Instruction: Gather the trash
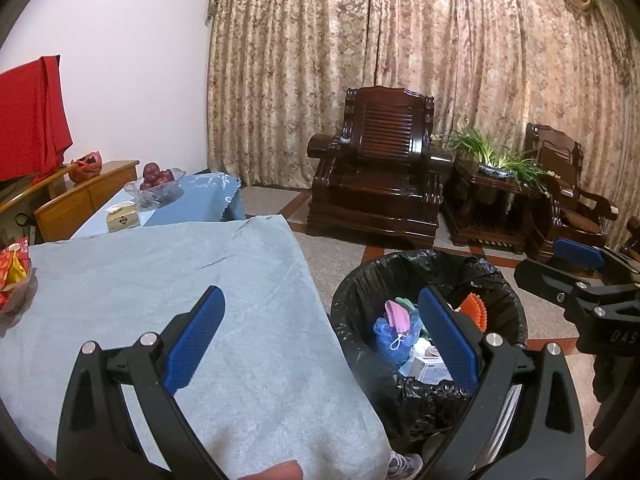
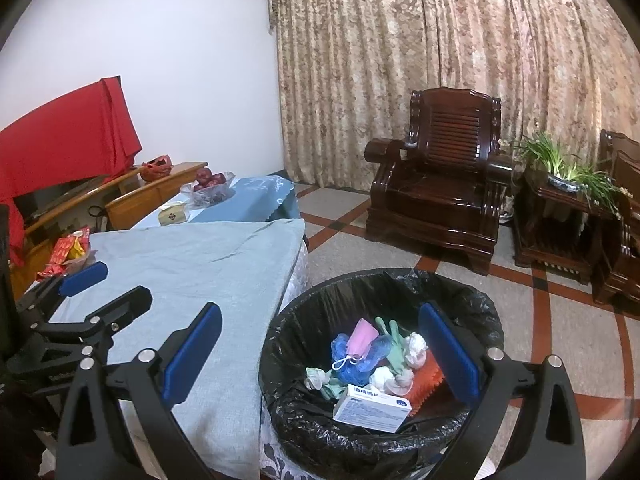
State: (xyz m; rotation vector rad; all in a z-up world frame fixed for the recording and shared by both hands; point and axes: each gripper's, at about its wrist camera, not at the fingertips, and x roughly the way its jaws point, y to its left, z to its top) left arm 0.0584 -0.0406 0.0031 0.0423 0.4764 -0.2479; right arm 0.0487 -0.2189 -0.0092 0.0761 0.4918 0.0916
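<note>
trash in the bin, both pairs of fingers wide and empty

at the left of the right wrist view a snack bowl [image 2: 68, 252] sits on the cloth-covered surface [image 2: 192, 264]. the left gripper [image 1: 320, 332] hangs at lower centre of its own view, fingers spread wide with nothing between them, straddling the surface edge and the bin. the right gripper [image 2: 320, 352] is likewise wide and empty, over the black-lined trash bin [image 2: 384, 280] at lower centre-right. inside the bin lie a pink mask [image 2: 362, 338], blue plastic, green gloves, crumpled tissues, an orange piece and a white box [image 2: 370, 407]. a dark wooden armchair [image 2: 440, 184] stands at the right.
</note>
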